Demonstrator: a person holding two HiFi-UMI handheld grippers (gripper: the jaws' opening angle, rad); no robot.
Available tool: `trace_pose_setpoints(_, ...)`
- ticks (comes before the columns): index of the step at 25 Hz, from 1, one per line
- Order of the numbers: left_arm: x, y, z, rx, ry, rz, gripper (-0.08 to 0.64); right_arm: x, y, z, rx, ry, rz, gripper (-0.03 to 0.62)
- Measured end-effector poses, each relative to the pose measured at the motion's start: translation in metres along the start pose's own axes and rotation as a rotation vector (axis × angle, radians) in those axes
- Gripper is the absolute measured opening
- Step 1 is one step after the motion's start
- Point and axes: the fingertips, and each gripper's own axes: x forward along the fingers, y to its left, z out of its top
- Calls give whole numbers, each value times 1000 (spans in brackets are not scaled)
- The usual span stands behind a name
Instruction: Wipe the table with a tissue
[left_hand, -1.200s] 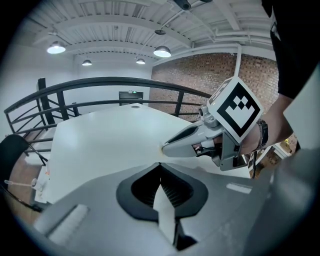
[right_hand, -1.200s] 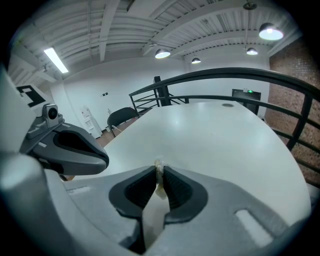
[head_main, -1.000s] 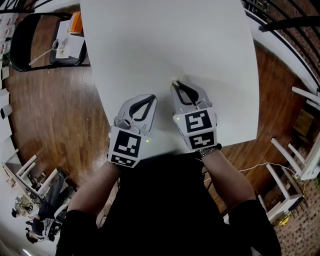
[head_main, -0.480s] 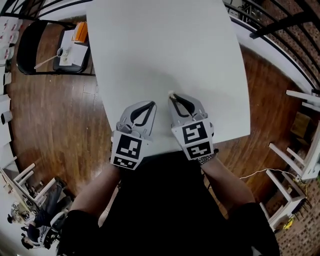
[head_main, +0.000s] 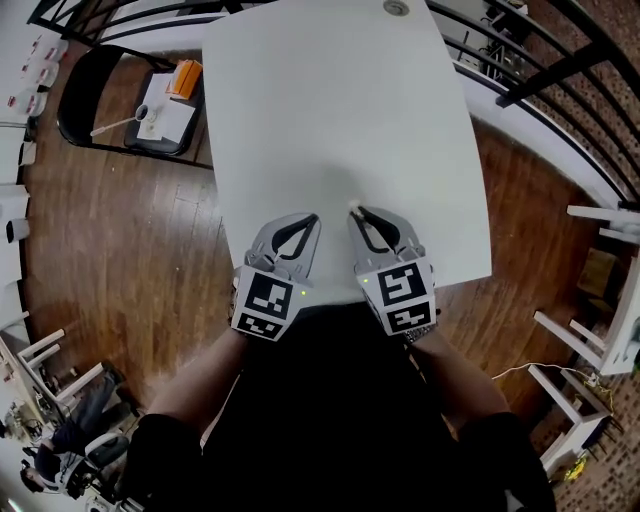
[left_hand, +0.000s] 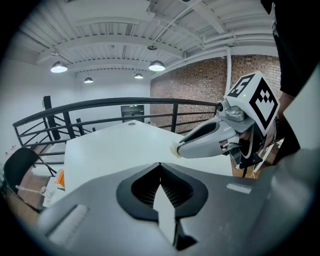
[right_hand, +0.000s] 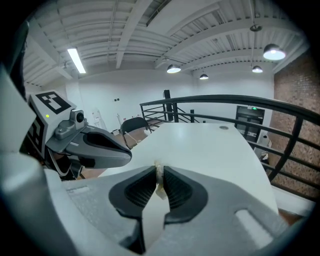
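White table (head_main: 330, 100), tissue (right_hand: 158, 176) in right gripper (head_main: 357, 213)

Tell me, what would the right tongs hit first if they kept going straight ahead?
Probably nothing soon: the right tongs, shut on a tissue, point across bare white table. Beyond its far edge stands a black railing, though depth is unclear.

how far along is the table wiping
Done: the tissue is picked up, pinched in the jaws of the right gripper. In hand: that gripper holds it over the near part of the table; the left gripper is shut and empty. Left: the wiping; no wiped patch is visible.
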Motion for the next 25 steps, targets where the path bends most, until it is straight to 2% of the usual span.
trace_pose_setpoints(12,-14,-6,22,6,-61,49,17,-30,2,15,-59,-62,-8,34)
trace_pose_setpoints(25,-12,-8,33,22,-71,58,17,-34,-1,27,-64,-101,1,34)
